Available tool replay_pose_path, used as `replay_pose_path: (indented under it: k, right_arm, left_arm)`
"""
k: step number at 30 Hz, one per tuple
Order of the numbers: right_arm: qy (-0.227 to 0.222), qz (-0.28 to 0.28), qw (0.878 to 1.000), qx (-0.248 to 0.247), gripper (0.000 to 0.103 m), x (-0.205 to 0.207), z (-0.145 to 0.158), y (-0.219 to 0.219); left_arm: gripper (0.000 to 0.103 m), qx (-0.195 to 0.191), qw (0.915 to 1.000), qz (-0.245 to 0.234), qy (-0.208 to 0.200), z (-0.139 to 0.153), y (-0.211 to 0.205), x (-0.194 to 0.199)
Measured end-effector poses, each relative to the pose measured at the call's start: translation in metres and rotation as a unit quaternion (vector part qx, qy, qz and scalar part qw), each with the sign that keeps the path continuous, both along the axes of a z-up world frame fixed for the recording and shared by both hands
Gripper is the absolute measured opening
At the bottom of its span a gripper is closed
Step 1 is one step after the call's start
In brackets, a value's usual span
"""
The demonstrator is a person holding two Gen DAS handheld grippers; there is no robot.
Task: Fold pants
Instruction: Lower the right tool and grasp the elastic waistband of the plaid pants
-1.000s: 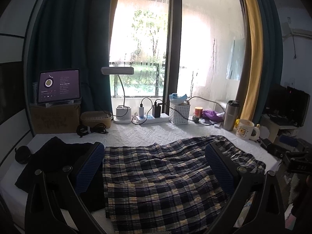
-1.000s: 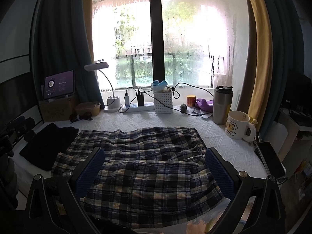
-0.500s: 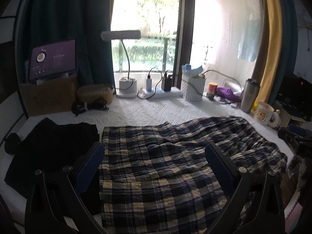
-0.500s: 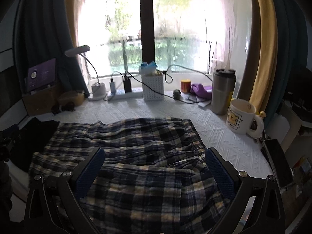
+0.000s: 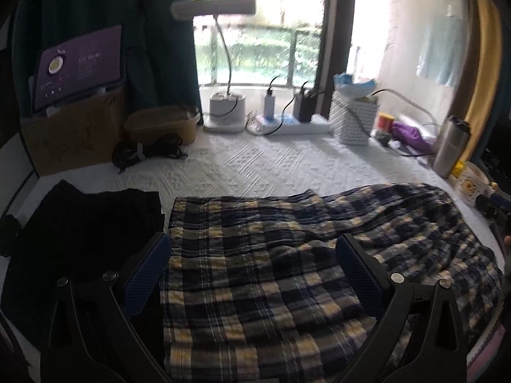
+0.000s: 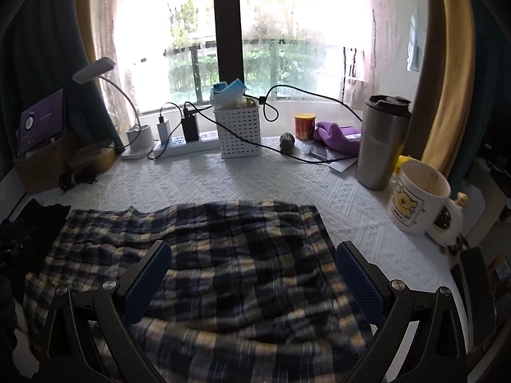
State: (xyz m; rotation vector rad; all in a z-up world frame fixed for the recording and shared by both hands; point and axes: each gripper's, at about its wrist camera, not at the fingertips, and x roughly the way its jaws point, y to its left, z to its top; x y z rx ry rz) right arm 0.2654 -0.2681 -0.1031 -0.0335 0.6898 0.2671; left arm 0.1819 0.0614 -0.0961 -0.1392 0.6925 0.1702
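Dark blue and yellow plaid pants [image 5: 271,271] lie spread and rumpled on the white quilted table cover [image 5: 271,166]. My left gripper [image 5: 252,274] is open and empty, hovering over the pants' left part, its left finger at their left edge. The same pants [image 6: 223,255] fill the lower right wrist view. My right gripper [image 6: 252,274] is open and empty above their right part. Both near edges of the pants are hidden below the fingers.
A black garment [image 5: 80,233] lies left of the pants. Along the window stand a desk lamp [image 5: 223,111], power strip [image 5: 287,124], white basket [image 6: 238,131], steel tumbler [image 6: 380,143] and bear mug [image 6: 415,198]. A tablet on a cardboard box [image 5: 70,102] is far left.
Both grippers have moved forward and tilted down toward the pants, which now fill more of each view. Both stay open.
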Motion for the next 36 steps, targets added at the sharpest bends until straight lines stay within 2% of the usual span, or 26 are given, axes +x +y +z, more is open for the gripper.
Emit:
replay_pose_path:
  k: [4,9,15,17,18,20,23,27,29,30,31,32,33,34,35,36]
  right_arm:
    - [0.013,-0.005,1.0,-0.003,0.103,0.032,-0.007,-0.006]
    - [0.041,-0.019,0.999,-0.002,0.103,0.072,-0.017,-0.03]
    - [0.078,-0.001,0.997,0.024,0.103,0.108,-0.037,-0.052]
    - [0.101,0.006,0.994,0.043,0.089,0.12,-0.047,-0.057]
    - [0.114,0.01,0.992,0.051,0.087,0.126,-0.053,-0.059]
    - [0.129,0.018,0.99,0.062,0.086,0.135,-0.061,-0.063]
    - [0.138,0.028,0.988,0.065,0.083,0.145,-0.064,-0.067]
    - [0.147,0.063,0.987,0.026,0.081,0.154,-0.074,-0.054]
    - [0.16,0.081,0.984,0.014,0.065,0.156,-0.086,-0.044]
    - [0.143,0.086,0.986,-0.001,0.064,0.153,-0.086,-0.038]
    - [0.142,0.09,0.986,-0.009,0.058,0.152,-0.087,-0.033]
    - [0.136,0.092,0.986,-0.021,0.045,0.149,-0.085,-0.029]
    - [0.134,0.096,0.986,-0.024,0.039,0.146,-0.084,-0.025]
    - [0.131,0.1,0.986,-0.03,0.033,0.144,-0.083,-0.021]
    - [0.122,0.101,0.986,-0.042,0.029,0.14,-0.082,-0.018]
    - [0.111,0.101,0.987,-0.056,0.028,0.135,-0.081,-0.015]
  left_arm:
    - [0.101,-0.016,0.999,0.017,0.038,-0.019,0.018,0.027]
    - [0.101,-0.014,0.997,0.034,0.068,-0.035,0.042,0.051]
    - [0.101,-0.022,0.9937,0.02,0.108,-0.049,0.061,0.074]
    - [0.101,-0.033,0.9932,0.007,0.111,-0.053,0.065,0.08]
    - [0.101,-0.041,0.9919,0.001,0.12,-0.056,0.067,0.084]
    - [0.091,-0.046,0.9905,-0.001,0.13,-0.061,0.069,0.09]
    - [0.089,-0.045,0.988,-0.016,0.147,-0.068,0.066,0.094]
    - [0.088,-0.022,0.988,-0.024,0.151,-0.073,0.062,0.093]
    - [0.088,-0.014,0.9887,-0.029,0.147,-0.074,0.06,0.093]
    - [0.086,-0.011,0.9892,-0.028,0.143,-0.075,0.061,0.093]
    - [0.075,-0.003,0.9901,-0.022,0.139,-0.074,0.061,0.093]
    - [0.059,0.008,0.9906,-0.017,0.135,-0.073,0.06,0.093]
    - [0.05,0.006,0.9909,-0.026,0.132,-0.072,0.058,0.092]
    - [0.037,0.004,0.9908,-0.032,0.132,-0.071,0.057,0.092]
    - [0.018,0.006,0.9906,-0.038,0.131,-0.069,0.054,0.092]
    - [0.011,0.008,0.9903,-0.042,0.132,-0.069,0.053,0.092]
